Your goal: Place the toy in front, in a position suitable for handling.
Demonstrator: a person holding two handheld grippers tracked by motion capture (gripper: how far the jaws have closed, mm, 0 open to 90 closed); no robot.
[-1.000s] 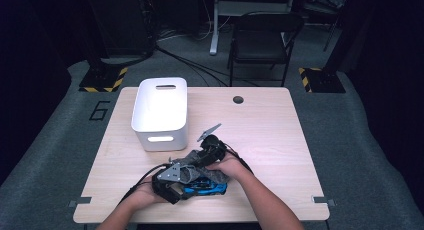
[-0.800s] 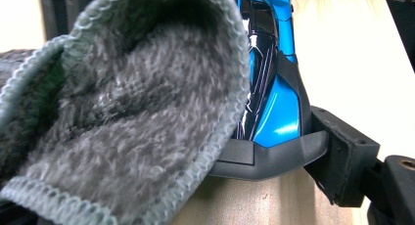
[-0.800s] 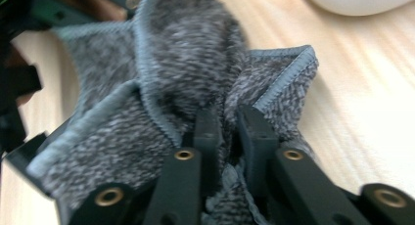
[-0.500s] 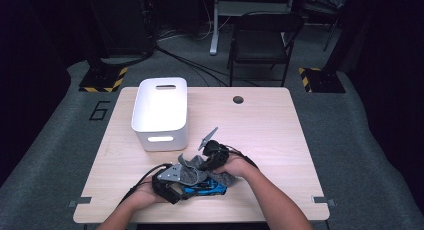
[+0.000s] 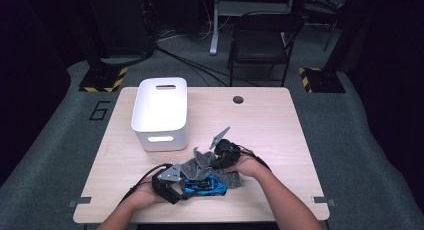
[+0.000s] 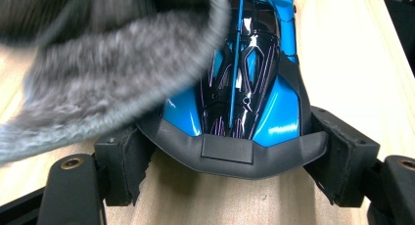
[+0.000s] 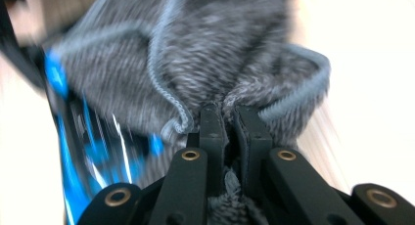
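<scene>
Toy car (image 5: 204,185) lay on the table (image 5: 280,125) near the front edge, long axis running left to right in the high view, tail end toward the left gripper (image 5: 172,184). Left gripper clamped the car across its tail, one pad (image 6: 128,167) on each flank, jaws spread wide around the body. Right gripper (image 5: 220,157) was pinched tight on a fold of the grey cloth (image 5: 200,167); its jaws had just been closing, cloth between them. Cloth draped over the car's top and far side, just beyond the right gripper's tips. Judged next: wiping stroke along the car's length, right hand nearer the cloth. White bin (image 5: 160,112) stood well apart, behind
</scene>
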